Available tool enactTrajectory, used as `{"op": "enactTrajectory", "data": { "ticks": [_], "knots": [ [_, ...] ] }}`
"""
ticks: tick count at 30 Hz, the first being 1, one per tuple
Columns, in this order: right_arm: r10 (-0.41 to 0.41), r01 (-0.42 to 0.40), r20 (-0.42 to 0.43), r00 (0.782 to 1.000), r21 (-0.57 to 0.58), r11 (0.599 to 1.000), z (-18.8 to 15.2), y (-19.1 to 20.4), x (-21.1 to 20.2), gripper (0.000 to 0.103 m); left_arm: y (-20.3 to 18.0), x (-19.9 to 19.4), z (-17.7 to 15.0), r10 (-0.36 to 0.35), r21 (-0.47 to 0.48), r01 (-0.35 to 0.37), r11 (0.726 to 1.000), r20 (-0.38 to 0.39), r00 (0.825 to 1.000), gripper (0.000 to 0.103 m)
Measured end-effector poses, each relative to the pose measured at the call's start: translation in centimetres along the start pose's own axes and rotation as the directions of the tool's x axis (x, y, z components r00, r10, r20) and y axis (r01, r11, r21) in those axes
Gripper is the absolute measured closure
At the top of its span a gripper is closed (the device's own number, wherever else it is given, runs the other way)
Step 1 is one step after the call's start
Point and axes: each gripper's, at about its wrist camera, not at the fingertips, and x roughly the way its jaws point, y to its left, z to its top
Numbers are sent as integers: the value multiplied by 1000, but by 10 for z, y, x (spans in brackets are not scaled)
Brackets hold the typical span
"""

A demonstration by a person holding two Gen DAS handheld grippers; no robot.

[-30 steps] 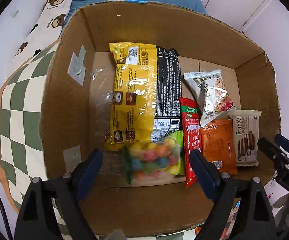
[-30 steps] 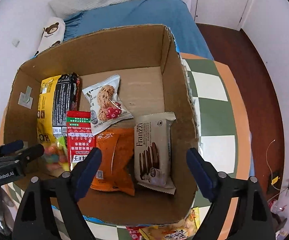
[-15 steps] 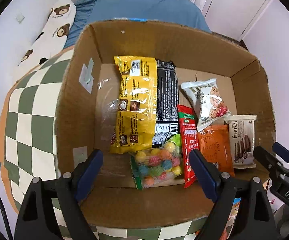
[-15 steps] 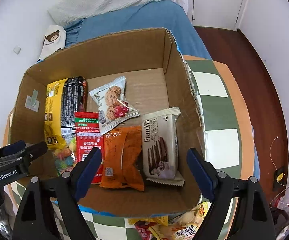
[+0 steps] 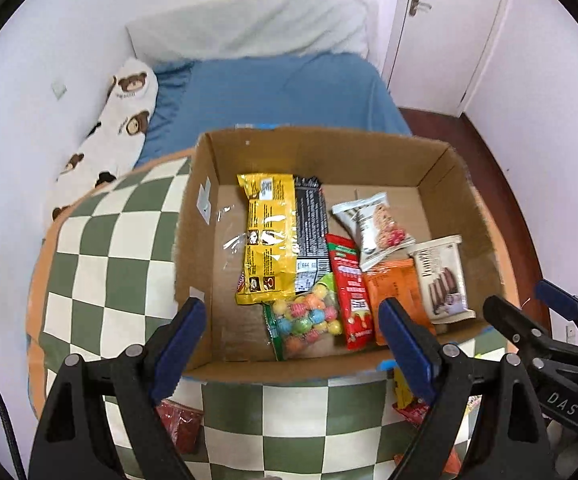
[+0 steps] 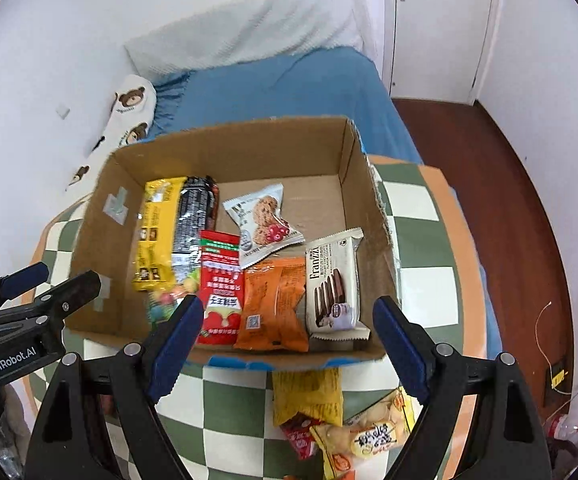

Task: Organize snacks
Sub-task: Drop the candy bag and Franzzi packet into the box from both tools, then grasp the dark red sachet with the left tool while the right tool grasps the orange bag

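Both claws stand apart and empty: left claw [image 5: 291, 336], right claw [image 6: 287, 334], above the near rim of the cardboard box [image 6: 229, 148]. Seven packets already lie inside. You appear between placements. Loose snacks [image 6: 353, 428] wait on the checkered tabletop [image 6: 233, 412]; next move likely calls for lowering onto one.

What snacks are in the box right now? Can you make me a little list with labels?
container: cardboard box on a checkered tablecloth
in the box, left to right: yellow bag, black packet, red packet, orange packet, Franzzi wafer pack
behind them: cookie packet
near front: bag of coloured candy balls
still outside: loose snacks on the cloth in front of the box
left gripper: open, empty
right gripper: open, empty
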Motion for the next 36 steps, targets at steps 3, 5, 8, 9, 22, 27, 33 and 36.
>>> {"op": "enactTrajectory", "data": {
  "ticks": [3, 5, 8, 9, 22, 27, 33, 36],
  "knots": [
    [11, -11, 35, 999, -4, 1000, -9, 4, -22, 14, -4, -21, -9, -12, 10, 11, 1000, 37, 999, 15],
    [21, -20, 60, 998, -3, 1000, -15, 6, -38, 14, -6, -34, -15, -17, 12, 17, 1000, 60, 998, 15],
    [21, -21, 101, 995, -5, 1000, -23, 9, -58, 14, -7, -52, -24, -30, 10, 29, 1000, 87, 996, 15],
    [21, -20, 117, 993, -5, 1000, -26, 10, -67, 14, -8, -57, -26, -32, 12, 30, 999, 97, 995, 15],
    [59, -65, 94, 994, 64, 996, -70, 6, -87, 13, 8, -70, -65, -32, -38, 35, 999, 82, 996, 15],
    [71, -60, -76, 995, 139, 988, -102, -16, -22, 11, 33, -17, -95, 50, -72, -53, 996, -45, 998, 15],
    [106, -12, -271, 957, 330, 944, -163, -60, 32, 11, 78, 41, -141, 129, -124, -159, 979, -218, 967, 15],
    [118, 30, -310, 943, 433, 901, -198, -78, 38, 11, 92, 55, -162, 145, -141, -188, 972, -267, 953, 15]
  ]
}}
